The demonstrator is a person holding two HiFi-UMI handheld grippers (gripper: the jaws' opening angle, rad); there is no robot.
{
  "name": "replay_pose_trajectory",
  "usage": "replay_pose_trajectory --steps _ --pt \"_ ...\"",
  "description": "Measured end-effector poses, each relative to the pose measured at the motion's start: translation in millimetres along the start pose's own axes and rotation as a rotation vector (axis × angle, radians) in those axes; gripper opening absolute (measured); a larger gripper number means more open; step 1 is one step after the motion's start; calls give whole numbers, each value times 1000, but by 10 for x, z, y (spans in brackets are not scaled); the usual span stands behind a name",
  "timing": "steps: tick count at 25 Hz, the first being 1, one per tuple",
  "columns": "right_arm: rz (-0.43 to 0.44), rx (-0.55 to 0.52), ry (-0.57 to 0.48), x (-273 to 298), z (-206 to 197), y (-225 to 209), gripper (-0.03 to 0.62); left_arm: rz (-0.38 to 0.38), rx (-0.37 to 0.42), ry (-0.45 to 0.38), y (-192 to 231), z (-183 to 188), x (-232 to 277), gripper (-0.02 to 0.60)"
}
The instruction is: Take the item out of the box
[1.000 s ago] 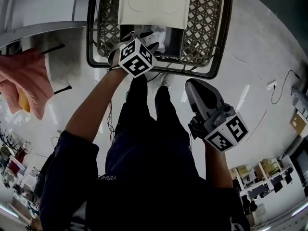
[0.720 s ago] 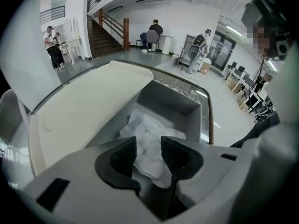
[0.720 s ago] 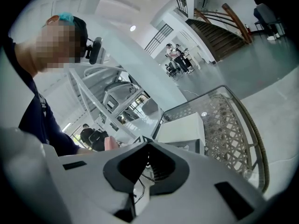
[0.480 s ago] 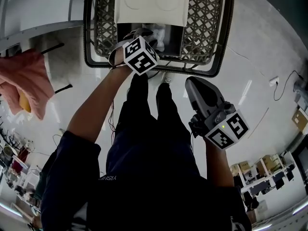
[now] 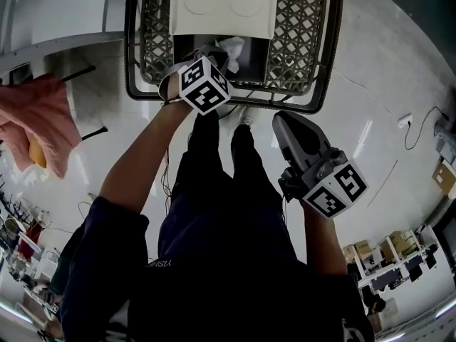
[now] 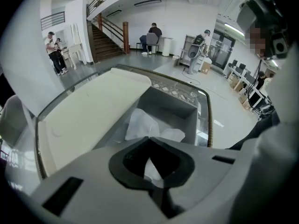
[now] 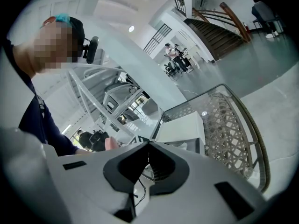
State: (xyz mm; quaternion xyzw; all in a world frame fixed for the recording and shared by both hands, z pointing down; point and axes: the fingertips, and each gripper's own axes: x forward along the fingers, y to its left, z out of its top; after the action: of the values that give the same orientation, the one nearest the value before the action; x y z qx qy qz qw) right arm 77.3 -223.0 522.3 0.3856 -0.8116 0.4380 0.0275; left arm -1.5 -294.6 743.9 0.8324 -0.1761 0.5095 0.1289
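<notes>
A grey box [image 5: 256, 57] with its cream lid [image 5: 222, 9] folded back stands in a wicker basket [image 5: 303, 20]. Crumpled white paper [image 5: 231, 46] pokes out of the box. My left gripper [image 5: 222, 57] reaches into the box; its jaws have just been closing and now pinch the paper. In the left gripper view the white paper [image 6: 145, 121] shows right at the closed tips of the left gripper [image 6: 149, 141], above the box wall [image 6: 180, 110]. My right gripper [image 5: 279, 121] hangs near the person's legs, short of the basket, shut and empty. In its own view the right gripper [image 7: 148, 146] points towards the lid [image 7: 183, 127].
A pink cloth [image 5: 43, 120] hangs at the left. The basket's dark rim [image 5: 235, 98] lies between the legs and the box. A cable [image 5: 420, 127] trails on the white floor at the right. Several people [image 6: 56, 52] stand far off.
The left gripper's jaws have closed on the white paper, which now stands a little higher above the box. The right gripper has kept still.
</notes>
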Motion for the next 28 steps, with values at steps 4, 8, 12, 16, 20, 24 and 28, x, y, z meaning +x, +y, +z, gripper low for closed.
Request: replay_pose_trajectory --steps 4,8,12,16,20,24,28 --pt "11 -9 -25 -27 99 89 25 18 -2 -73 15 229 -309 6" --pt "26 -47 -50 -58 244 187 25 63 -16 -171 103 556 -743 6" --pt "46 -89 -81 -126 422 349 25 118 -36 -275 207 887 -1271 6" --pt "71 -121 -123 -201 635 516 25 161 -47 -372 257 1161 -1778 6" --pt "94 -180 -178 -279 906 754 25 202 -53 -455 233 1341 -2260 6" --pt "130 -252 -225 -303 1179 1052 25 224 -48 -526 189 1470 -2693 6" --pt "162 -299 -263 -358 1363 1315 25 263 -23 -582 125 1604 -3117 6"
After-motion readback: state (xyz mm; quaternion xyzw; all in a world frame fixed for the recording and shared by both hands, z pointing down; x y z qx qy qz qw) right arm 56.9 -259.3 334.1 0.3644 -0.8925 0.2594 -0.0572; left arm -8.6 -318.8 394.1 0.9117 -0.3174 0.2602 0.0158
